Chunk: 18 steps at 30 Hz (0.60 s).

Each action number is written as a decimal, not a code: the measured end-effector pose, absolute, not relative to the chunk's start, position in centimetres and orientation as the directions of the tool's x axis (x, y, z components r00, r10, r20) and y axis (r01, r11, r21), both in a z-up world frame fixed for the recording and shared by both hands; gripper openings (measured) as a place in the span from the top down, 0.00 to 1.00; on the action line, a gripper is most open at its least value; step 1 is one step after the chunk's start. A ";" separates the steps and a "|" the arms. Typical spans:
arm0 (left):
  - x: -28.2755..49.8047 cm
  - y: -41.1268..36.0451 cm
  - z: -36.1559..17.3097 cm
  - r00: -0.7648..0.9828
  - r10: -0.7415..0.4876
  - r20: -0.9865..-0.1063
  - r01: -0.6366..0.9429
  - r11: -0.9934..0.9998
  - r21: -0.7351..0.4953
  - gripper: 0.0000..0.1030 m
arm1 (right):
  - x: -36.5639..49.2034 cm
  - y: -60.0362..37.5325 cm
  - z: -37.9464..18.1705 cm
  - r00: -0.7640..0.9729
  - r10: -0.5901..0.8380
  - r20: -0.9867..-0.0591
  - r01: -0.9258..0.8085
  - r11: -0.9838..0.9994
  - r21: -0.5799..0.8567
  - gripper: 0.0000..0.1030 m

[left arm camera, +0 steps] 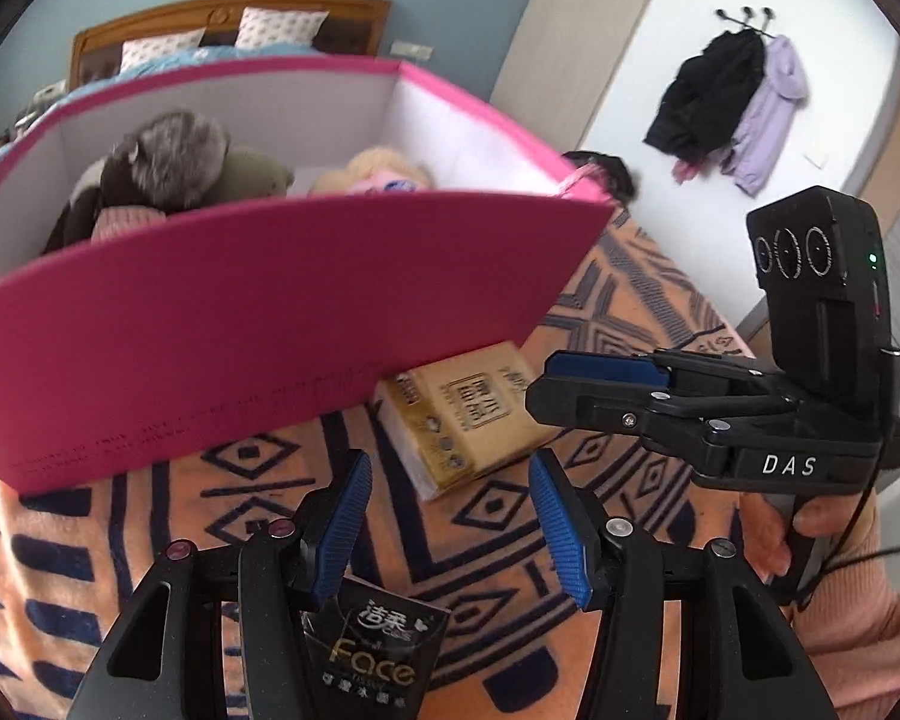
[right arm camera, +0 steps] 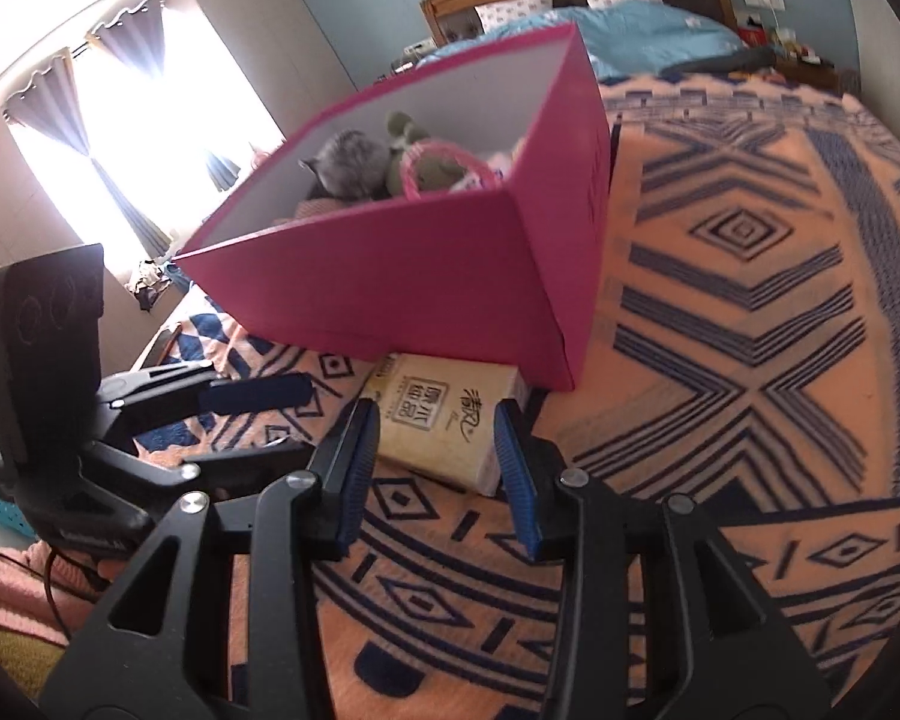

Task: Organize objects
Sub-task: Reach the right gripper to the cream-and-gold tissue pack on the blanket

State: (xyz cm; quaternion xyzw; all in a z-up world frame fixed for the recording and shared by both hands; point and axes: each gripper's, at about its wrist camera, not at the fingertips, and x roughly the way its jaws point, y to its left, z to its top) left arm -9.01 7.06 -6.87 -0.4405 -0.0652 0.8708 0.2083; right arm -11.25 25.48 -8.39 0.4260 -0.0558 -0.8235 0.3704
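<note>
A yellow tissue pack (left arm camera: 468, 414) (right arm camera: 444, 420) lies on the orange patterned blanket (right arm camera: 720, 312), against the foot of a tall pink box (left arm camera: 270, 330) (right arm camera: 420, 282). My right gripper (right arm camera: 438, 468) (left arm camera: 540, 384) hovers just over the pack's near end. It is open, one blue pad on either side, and neither visibly presses on the pack. My left gripper (left arm camera: 450, 531) (right arm camera: 309, 420) is open over the blanket to the left of the pack. A black tissue packet (left arm camera: 372, 654) printed "Face" lies under its left finger, with no pad closed on it.
The pink box holds a grey plush toy (left arm camera: 174, 162) (right arm camera: 348, 171), a green plush and a pink ring (right arm camera: 444, 168). A hand in a pink sleeve (left arm camera: 810, 540) carries the right gripper. Behind lie a blue quilt (right arm camera: 642, 30), a wooden headboard and hanging coats (left arm camera: 726, 108).
</note>
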 end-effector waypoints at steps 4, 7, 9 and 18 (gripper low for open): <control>-9.7 7.2 -7.6 -0.503 0.432 -0.749 -0.293 -0.900 -0.323 0.50 | -11.8 25.5 -9.4 -0.355 -0.660 -0.662 0.538 -0.723 0.433 0.59; -10.2 7.3 -8.1 -0.485 0.435 -0.759 -0.281 -0.899 -0.336 0.59 | -12.0 25.6 -9.6 -0.353 -0.665 -0.659 0.527 -0.723 0.447 0.59; -10.4 7.5 -8.2 -0.477 0.441 -0.760 -0.279 -0.896 -0.345 0.61 | -12.0 25.5 -9.7 -0.346 -0.669 -0.657 0.530 -0.718 0.452 0.59; -10.0 7.6 -8.2 -0.470 0.462 -0.752 -0.284 -0.886 -0.367 0.64 | -11.7 25.2 -9.7 -0.351 -0.658 -0.666 0.532 -0.726 0.436 0.64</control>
